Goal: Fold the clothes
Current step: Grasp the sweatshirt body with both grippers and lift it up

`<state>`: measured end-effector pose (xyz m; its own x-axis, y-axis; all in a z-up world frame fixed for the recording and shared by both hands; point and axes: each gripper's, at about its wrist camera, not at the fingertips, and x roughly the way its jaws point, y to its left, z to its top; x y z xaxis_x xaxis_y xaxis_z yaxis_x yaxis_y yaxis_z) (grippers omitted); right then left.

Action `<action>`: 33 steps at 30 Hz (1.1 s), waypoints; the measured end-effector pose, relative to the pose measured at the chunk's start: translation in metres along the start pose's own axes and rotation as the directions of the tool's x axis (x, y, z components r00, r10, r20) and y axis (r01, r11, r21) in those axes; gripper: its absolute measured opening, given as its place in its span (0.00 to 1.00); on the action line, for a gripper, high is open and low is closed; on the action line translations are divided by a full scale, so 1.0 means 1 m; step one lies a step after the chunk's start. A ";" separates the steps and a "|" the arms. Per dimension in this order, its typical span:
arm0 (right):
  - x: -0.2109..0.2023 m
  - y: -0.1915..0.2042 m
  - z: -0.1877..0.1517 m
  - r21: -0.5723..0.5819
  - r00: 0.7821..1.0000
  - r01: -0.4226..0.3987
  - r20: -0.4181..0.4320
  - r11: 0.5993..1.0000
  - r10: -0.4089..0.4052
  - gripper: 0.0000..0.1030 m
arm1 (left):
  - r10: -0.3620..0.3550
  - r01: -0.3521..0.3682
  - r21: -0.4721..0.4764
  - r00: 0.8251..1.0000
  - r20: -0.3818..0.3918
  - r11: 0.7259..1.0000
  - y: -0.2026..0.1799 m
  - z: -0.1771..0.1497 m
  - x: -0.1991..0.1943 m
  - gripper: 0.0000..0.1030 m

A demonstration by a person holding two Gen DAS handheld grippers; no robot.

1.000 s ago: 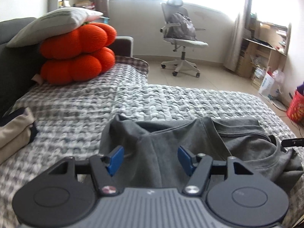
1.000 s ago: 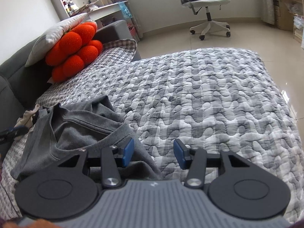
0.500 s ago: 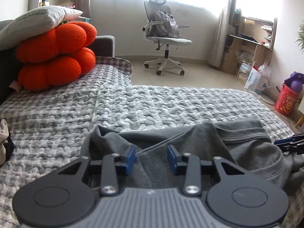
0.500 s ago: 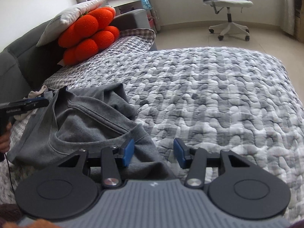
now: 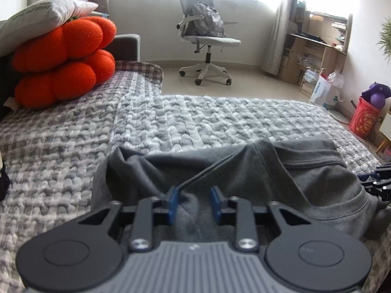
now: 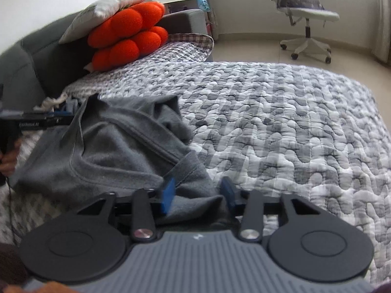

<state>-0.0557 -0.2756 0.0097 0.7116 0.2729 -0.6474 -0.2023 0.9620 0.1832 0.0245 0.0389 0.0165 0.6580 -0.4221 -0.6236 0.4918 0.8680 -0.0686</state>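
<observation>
A grey sweatshirt [image 5: 244, 178] lies crumpled on the quilted bed [image 5: 195, 117], near its front edge. My left gripper [image 5: 194, 201] is low over the garment's near side. Its jaws are closing, with a hump of grey cloth between the blue pads [image 5: 173, 202] and a gap still showing. My right gripper [image 6: 198, 195] is at the sweatshirt's [image 6: 110, 151] other end. Its jaws are closing too, wider apart, with a fold of the hem lying between them. In the right wrist view, the left gripper [image 6: 36, 122] and the hand [image 6: 9, 156] holding it show at the left edge.
An orange lobed cushion [image 5: 63, 61] under a white pillow [image 5: 44, 17] sits at the sofa end, far left. An office chair [image 5: 207, 36] stands on the tiled floor beyond the bed. Shelves [image 5: 315, 48] and a red bag [image 5: 366, 119] line the right wall.
Both pairs of jaws have narrowed, the left the more. Both grippers have sunk and moved in over the sweatshirt, so cloth now lies between each pair of pads. The right view has rolled.
</observation>
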 end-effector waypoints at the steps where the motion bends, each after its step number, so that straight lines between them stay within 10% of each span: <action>1: 0.000 0.005 -0.002 -0.017 1.000 0.002 -0.001 1.000 -0.002 0.22 | 0.006 -0.006 -0.010 1.000 -0.003 1.000 -0.001 -0.002 0.001 0.08; 14: -0.035 0.023 0.000 -0.021 0.976 0.148 0.164 0.989 -0.143 0.11 | 0.067 -0.067 -0.001 0.993 0.096 0.998 -0.017 -0.008 -0.030 0.02; 22: -0.028 0.025 -0.002 -0.026 0.973 0.177 0.155 0.984 -0.171 0.11 | 0.038 -0.041 0.043 0.997 0.067 0.998 -0.009 0.003 -0.017 0.40; 33: -0.023 0.022 -0.004 -0.021 0.973 0.189 0.141 0.982 -0.184 0.11 | 0.014 -0.014 0.082 1.000 -0.001 0.997 -0.002 0.008 0.013 0.45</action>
<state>-0.0791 -0.2605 0.0259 0.8246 0.0884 -0.5588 -0.0782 0.9960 0.0421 0.0365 0.0294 0.0153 0.6643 -0.4100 -0.6249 0.5279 0.8493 0.0040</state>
